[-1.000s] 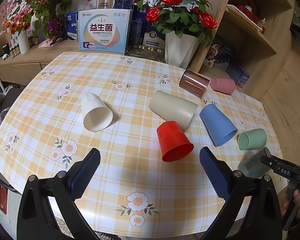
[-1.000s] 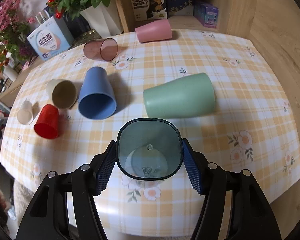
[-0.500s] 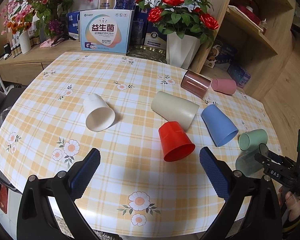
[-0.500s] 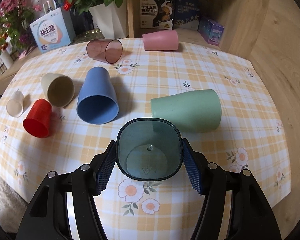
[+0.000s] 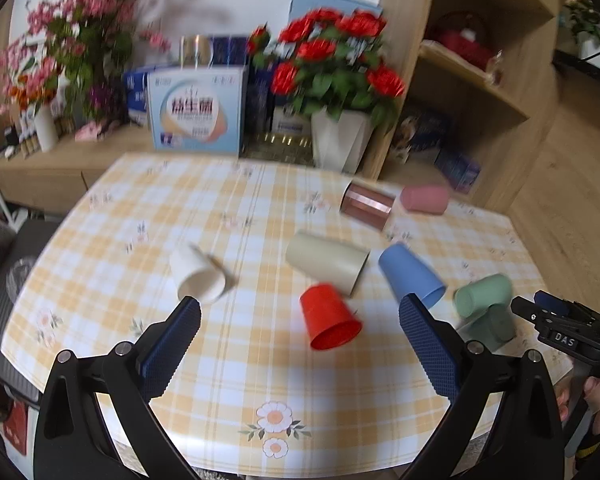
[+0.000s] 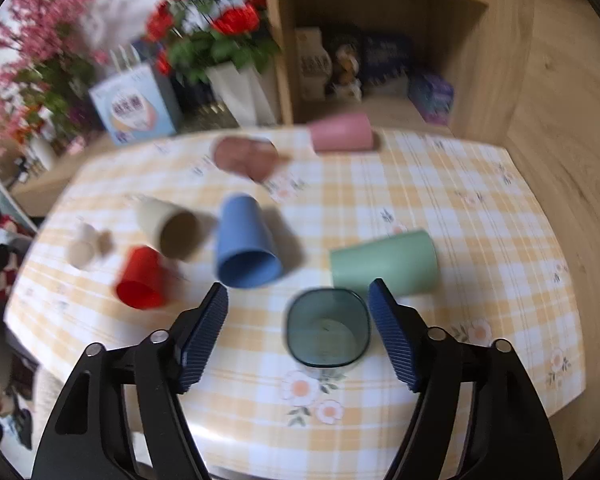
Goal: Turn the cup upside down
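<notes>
A dark teal see-through cup (image 6: 327, 329) stands on the checked tablecloth, mouth toward the camera, between my right gripper's (image 6: 300, 320) wide-open fingers, nearer the right pad (image 6: 392, 336) and free of both. It also shows in the left wrist view (image 5: 490, 324), beside the right gripper's tip (image 5: 556, 320). My left gripper (image 5: 300, 344) is open and empty above the near table edge, with a red cup (image 5: 328, 318) lying on its side between its fingers' line of sight.
Several cups lie on their sides: light green (image 6: 384, 264), blue (image 6: 246, 248), beige (image 6: 170, 226), red (image 6: 140, 278), white (image 6: 82, 246), brown see-through (image 6: 244, 156), pink (image 6: 342, 132). A vase of roses (image 5: 340, 144), boxes and a wooden shelf (image 5: 476, 80) stand behind the table.
My right gripper has opened and let go of the teal cup, which now stands on the table. Both views have pulled back and up; the frames are motion-blurred.
</notes>
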Motion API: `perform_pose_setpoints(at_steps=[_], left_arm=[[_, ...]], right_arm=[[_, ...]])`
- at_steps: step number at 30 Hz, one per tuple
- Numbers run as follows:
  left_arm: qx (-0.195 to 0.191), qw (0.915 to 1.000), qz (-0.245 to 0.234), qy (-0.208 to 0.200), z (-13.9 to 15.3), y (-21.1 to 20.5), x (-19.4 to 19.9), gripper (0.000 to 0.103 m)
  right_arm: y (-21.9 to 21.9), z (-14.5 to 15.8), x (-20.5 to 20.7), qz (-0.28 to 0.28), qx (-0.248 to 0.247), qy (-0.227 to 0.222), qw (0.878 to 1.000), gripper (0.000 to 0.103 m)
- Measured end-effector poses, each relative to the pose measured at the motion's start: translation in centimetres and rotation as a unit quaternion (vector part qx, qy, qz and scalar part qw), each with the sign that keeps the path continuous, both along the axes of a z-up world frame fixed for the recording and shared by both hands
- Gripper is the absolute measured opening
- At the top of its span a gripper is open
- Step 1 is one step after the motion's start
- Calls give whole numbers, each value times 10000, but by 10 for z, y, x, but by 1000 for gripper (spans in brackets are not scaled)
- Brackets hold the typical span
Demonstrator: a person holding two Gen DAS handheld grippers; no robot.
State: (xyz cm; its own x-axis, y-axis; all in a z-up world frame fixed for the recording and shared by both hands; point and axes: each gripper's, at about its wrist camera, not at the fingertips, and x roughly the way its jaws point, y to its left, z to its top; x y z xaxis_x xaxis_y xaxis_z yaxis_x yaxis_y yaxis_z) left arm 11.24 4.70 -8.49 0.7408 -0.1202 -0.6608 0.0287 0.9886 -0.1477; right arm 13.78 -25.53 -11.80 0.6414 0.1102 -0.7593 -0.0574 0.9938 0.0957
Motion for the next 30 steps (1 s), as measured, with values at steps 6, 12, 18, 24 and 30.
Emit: perform_pose_setpoints(at_steps=[6,12,18,24,30], left_arm=[[51,9981,-50,-610,50,-6,-25,97],[174,9934,-77,-1127,91,-16,-53,97],[411,9878,-32,-1500,118,-28,-77,97],[502,9841,-117,-1701,131,-37,-92,97],[509,9826,-194,-1774,138,-43,-100,97]], right_arm=[[3,58,-28,-12,92,-719,9974,87],[1,107,-59,-154,139,-1386,9901,88],[-3,140,-86,-279,43,-1814,9830,88],[-12,159,-107,-368,72,-2040,9783,88],[-18,169,-120,-469,16,-2178,9749,88]])
